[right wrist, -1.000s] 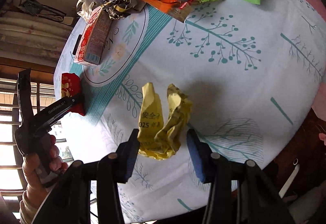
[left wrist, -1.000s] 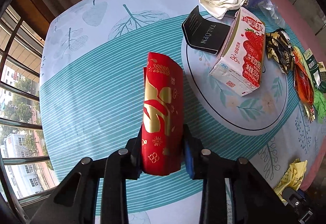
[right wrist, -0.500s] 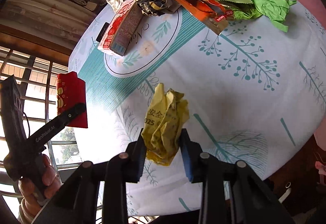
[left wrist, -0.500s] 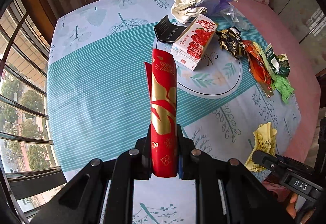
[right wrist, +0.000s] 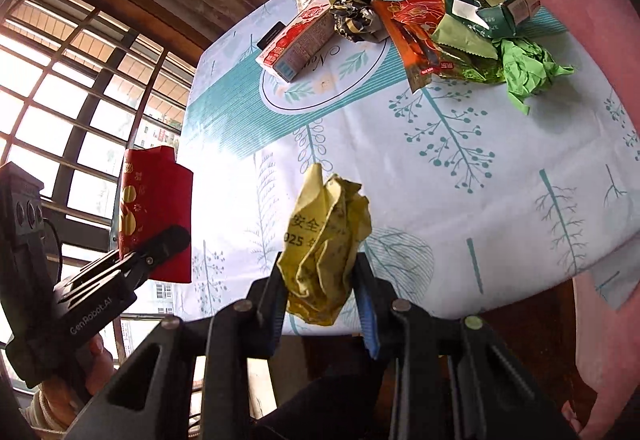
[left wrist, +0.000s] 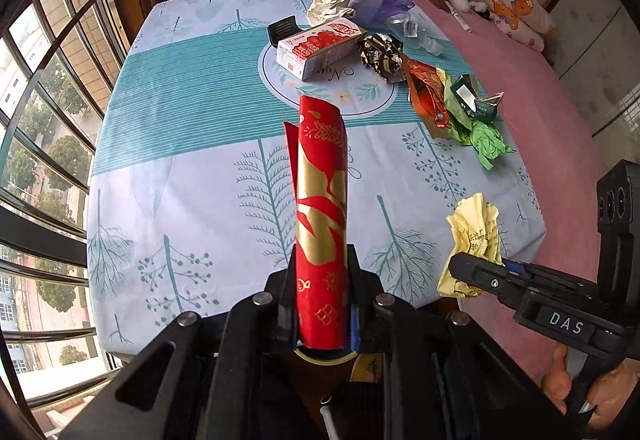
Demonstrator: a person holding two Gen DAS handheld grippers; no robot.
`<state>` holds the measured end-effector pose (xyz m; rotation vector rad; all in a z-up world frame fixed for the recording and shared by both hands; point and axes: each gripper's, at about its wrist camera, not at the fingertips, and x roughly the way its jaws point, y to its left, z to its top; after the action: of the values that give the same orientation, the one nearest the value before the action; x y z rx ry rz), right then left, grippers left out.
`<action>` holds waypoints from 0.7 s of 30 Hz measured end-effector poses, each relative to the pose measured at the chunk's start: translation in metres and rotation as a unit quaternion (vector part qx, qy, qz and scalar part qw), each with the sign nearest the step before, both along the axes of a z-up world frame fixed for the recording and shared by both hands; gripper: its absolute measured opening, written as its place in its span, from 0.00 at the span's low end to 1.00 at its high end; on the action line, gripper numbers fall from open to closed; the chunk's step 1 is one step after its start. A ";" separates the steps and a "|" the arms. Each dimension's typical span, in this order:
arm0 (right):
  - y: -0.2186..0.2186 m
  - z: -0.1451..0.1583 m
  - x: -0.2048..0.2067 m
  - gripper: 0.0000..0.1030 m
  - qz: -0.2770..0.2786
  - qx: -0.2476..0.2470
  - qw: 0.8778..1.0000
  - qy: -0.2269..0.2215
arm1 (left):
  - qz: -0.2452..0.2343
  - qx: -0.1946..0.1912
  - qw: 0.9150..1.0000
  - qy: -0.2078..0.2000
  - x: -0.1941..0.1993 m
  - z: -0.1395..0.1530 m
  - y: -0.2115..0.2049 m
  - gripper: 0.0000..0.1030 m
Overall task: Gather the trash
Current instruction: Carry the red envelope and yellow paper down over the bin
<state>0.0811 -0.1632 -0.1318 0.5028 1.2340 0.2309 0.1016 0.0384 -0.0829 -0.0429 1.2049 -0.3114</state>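
A leaf-print tablecloth [left wrist: 192, 168] covers the table by the barred window. Lifted clear of the cloth's near edge, the left gripper [left wrist: 320, 304] is clamped on a red and gold packet [left wrist: 320, 200], and the right gripper [right wrist: 320, 292] pinches a crumpled yellow paper [right wrist: 324, 240]. More litter (a strawberry carton [left wrist: 320, 48] among it) lies toward the cloth's far side.

a red and gold paper packet [left wrist: 320, 224] stands up, pinched in the left tongs [left wrist: 320, 316]. a crumpled yellow paper [right wrist: 324, 240] is squeezed in the right tongs [right wrist: 320, 292]. both are up off the surface [left wrist: 192, 168]. more wrappers [left wrist: 436, 96] and a milk carton [left wrist: 320, 46] lie on its far side.
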 end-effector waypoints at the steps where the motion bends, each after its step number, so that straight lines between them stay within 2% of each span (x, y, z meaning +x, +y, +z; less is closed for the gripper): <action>1: -0.005 0.000 -0.007 0.30 0.014 -0.003 1.000 -0.003 | 0.007 -0.007 1.000 -0.001 -0.012 -0.001 -0.005 0.15; 5: -0.019 -0.011 -0.038 0.30 0.071 -0.016 0.997 -0.006 | 0.025 -0.005 1.000 -0.004 -0.057 -0.013 -0.026 0.15; 9: -0.029 -0.035 -0.065 0.30 0.099 -0.016 0.995 0.026 | 0.030 0.020 0.999 0.023 -0.088 -0.038 -0.042 0.15; 16: -0.028 -0.091 -0.099 0.30 0.122 -0.023 0.989 0.075 | 0.016 0.059 0.996 0.060 -0.126 -0.092 -0.057 0.15; 21: -0.023 -0.138 -0.114 0.30 0.118 -0.043 0.988 0.093 | -0.006 0.074 0.994 0.086 -0.143 -0.143 -0.063 0.16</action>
<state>-0.0329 -0.1857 -0.2697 0.3087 1.4807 0.3354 -0.0416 -0.0243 -0.2257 0.0681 1.3966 -0.2320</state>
